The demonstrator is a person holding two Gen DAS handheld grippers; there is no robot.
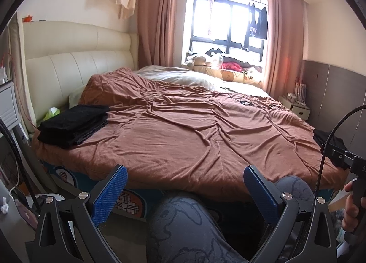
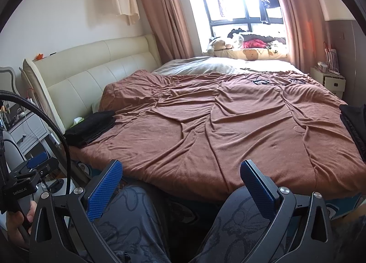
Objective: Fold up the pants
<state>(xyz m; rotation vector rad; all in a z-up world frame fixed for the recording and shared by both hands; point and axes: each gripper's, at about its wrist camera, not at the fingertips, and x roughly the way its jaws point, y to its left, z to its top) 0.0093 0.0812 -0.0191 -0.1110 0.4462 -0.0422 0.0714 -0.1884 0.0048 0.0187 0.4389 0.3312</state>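
Layout: bed (image 1: 183,130) ahead, both grippers held before its near edge.

Folded pants stack (image 1: 73,123) lies on the bed's near-left corner, by the headboard (image 1: 75,66) at left. 1 more dark garment (image 2: 354,123) lies at the bed's right edge. Behind the bed: window sill with stuffed toys (image 1: 203,59); nightstand (image 1: 295,103) far right. Person's knees (image 2: 240,212) sit below, between the left gripper (image 1: 185,192) and right gripper (image 2: 180,187) fingers.

A bed (image 1: 183,130) under a rumpled brown cover fills the room, against a cream headboard (image 1: 75,66). Daylight glares through the window (image 1: 226,25) between pink curtains (image 1: 157,16).
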